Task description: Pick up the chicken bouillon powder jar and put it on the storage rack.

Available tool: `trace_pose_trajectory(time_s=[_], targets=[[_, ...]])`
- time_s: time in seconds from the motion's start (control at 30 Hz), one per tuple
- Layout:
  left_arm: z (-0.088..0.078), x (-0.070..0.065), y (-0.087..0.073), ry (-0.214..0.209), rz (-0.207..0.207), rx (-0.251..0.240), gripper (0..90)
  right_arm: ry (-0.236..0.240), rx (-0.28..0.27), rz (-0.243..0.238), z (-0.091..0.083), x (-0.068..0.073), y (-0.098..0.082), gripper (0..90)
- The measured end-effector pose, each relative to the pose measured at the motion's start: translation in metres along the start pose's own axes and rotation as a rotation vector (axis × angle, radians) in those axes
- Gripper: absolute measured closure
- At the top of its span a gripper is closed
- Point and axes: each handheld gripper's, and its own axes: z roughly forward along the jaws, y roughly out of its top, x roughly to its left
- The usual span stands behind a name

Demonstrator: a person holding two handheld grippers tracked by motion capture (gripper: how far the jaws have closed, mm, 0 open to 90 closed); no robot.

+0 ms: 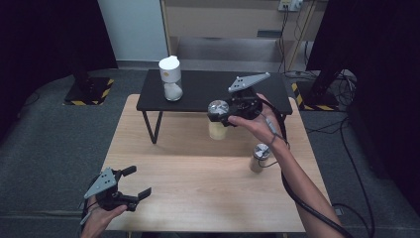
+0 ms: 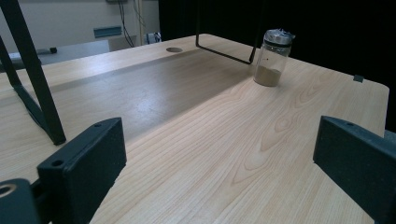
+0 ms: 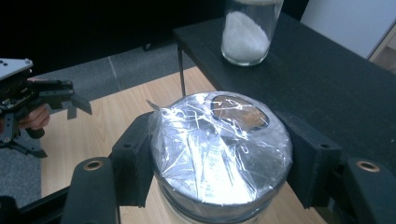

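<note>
Right gripper view: the right tool (image 3: 219, 163) clamps a foil-capped jar (image 3: 219, 154) just before the black shelf's edge (image 3: 205, 51). The left tool (image 1: 126, 186) gapes over bare table (image 2: 224, 140).

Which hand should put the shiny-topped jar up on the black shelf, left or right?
Right, most likely. The right tongs are already shut on the foil-topped jar, held up beside the black shelf. The left tongs sit open at the table's near corner, far from it.
</note>
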Motion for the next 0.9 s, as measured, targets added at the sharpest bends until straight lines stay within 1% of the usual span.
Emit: trace_pose_trajectory(time_s=[0.23, 0.5, 0.63, 0.73, 0.9], targets=[[0.0, 0.0, 0.0, 0.0, -0.002, -0.002, 1.4, -0.001, -0.004, 0.001, -0.001, -0.003, 0.013, 35.2], [0.0, 0.001, -0.001, -0.003, -0.003, -0.001, 1.4, -0.022, -0.007, 0.005, -0.001, -0.007, 0.028, 35.2], [-0.001, 0.001, -0.001, -0.003, -0.004, -0.002, 1.4, -0.023, -0.01, 0.027, 0.001, -0.014, 0.034, 35.2], [-0.001, 0.001, -0.001, -0.002, -0.006, -0.002, 1.5, -0.049, -0.004, 0.021, 0.004, -0.013, 0.04, 35.2], [-0.001, 0.001, -0.001, -0.004, -0.006, -0.001, 1.5, -0.064, -0.005, 0.028, 0.008, -0.017, 0.048, 35.2]])
